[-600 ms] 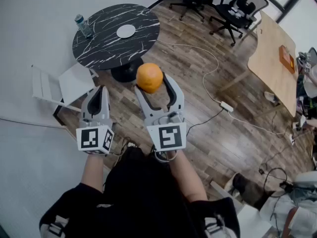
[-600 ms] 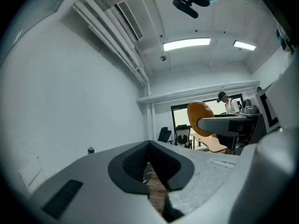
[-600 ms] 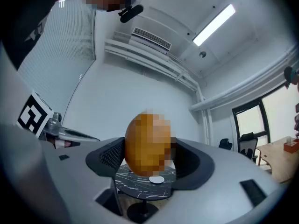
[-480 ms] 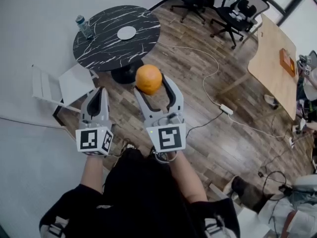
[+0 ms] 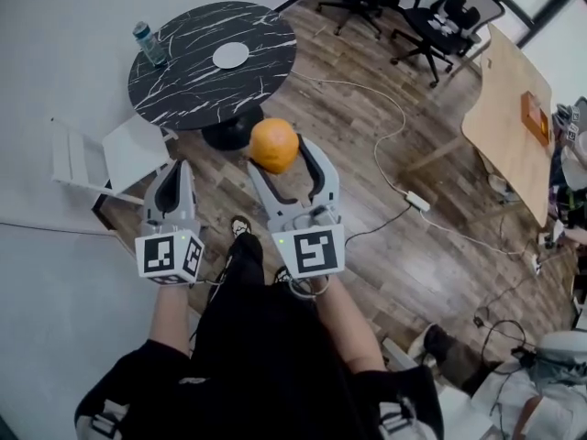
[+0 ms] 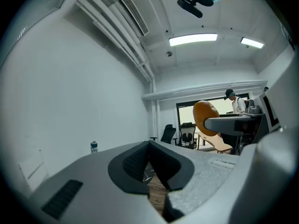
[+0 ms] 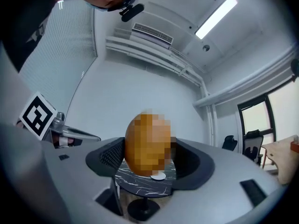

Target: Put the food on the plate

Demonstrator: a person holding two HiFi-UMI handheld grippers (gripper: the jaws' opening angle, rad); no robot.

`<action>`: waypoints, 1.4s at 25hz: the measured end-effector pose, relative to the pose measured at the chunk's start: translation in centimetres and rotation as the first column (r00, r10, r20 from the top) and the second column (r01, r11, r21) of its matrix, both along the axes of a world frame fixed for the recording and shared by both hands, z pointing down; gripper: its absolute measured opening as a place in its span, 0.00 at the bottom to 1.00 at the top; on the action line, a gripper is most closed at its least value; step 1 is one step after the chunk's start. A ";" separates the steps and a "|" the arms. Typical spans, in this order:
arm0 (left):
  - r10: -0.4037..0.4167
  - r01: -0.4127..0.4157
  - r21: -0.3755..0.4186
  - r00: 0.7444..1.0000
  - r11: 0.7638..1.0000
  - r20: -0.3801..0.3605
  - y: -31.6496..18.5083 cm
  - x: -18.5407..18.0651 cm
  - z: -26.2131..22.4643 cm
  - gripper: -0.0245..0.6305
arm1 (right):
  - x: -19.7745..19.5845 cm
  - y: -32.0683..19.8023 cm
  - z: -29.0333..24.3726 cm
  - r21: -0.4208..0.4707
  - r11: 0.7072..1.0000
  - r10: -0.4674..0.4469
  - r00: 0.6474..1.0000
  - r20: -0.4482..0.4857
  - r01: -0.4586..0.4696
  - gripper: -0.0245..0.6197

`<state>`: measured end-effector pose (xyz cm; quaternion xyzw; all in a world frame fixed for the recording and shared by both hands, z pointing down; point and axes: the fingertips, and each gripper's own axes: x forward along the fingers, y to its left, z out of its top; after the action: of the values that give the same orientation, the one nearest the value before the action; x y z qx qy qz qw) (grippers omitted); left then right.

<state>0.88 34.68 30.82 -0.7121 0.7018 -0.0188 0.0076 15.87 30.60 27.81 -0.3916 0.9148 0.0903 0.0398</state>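
Stepped forward a bit since half a second ago: one shoe now pokes out below my hands, and both claws have drifted slightly left, the left one a little lower too.

So, the orange is up in the air, well above the wood floor, pinched between the pads of my right claw. That claw is spread wide, but only because the orange fills the whole gap; both pads press on its sides. It's near enough round, maybe a touch taller than wide in the right gripper view, so I reckon its axis hardly matters for setting it down.

What matters is the plate. It sits on the round black marble bench, ahead of the orange and a bit to the left, still well apart from it. In the right gripper view the plate peeks out just under the orange, so I'm lined up pretty well. Reckon I just keep carrying forward, then lower.

My left claw is closed tight on nothing and hangs beside the right one. It's arguably on the plate's side, but the right one has the goods. A water bottle stands at the bench's left edge, clear of the plate.
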 end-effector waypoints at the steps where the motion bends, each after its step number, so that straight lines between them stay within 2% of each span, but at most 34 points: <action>1: 0.001 -0.001 -0.003 1.000 1.000 -0.002 -0.7 -0.2 0.2 0.04 | -0.2 -0.6 0.4 -0.003 1.000 0.000 1.000 -0.018 0.000 0.50; 12: 0.066 -0.066 -0.025 0.998 0.998 0.003 -11.8 -4.5 0.5 0.04 | -5.3 -10.0 0.7 -0.016 1.000 -0.010 0.998 -0.068 0.009 0.50; 17: 0.119 -0.116 -0.098 0.993 0.988 0.025 -16.8 -7.3 1.2 0.04 | -8.2 -14.8 1.0 -0.037 0.999 -0.005 0.996 -0.089 0.001 0.50; 24: 0.183 -0.179 -0.174 0.983 0.968 0.007 -21.8 -11.8 3.3 0.04 | -13.9 -20.3 3.4 -0.085 0.996 -0.023 0.987 -0.157 0.010 0.50; 26: 0.222 -0.225 -0.191 0.974 0.955 -0.036 -22.7 -12.7 3.8 0.04 | -15.5 -21.2 4.1 -0.084 0.996 -0.038 0.981 -0.188 0.022 0.50; 29: 0.311 -0.335 -0.235 0.941 0.912 -0.134 -23.3 -13.1 5.1 0.04 | -17.1 -22.0 5.4 -0.069 0.997 -0.049 0.965 -0.256 0.032 0.50; 31: 0.338 -0.359 -0.260 0.933 0.896 -0.123 -24.1 -13.5 5.8 0.04 | -17.6 -22.8 6.3 -0.068 0.997 -0.044 0.957 -0.287 0.026 0.50; 33: 0.345 -0.360 -0.277 0.933 0.891 -0.100 -25.0 -13.7 6.3 0.04 | -17.9 -23.7 7.0 -0.079 0.997 -0.042 0.954 -0.296 0.020 0.50; 35: 0.358 -0.374 -0.282 0.927 0.884 -0.108 -25.7 -13.6 6.7 0.04 | -18.0 -24.4 7.7 -0.095 0.995 -0.045 0.953 -0.299 0.018 0.50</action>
<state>-12.70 8.99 37.54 -0.8248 0.5439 -0.1036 -0.1145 -2.18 6.21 35.50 -0.3601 0.9195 0.1063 -0.1163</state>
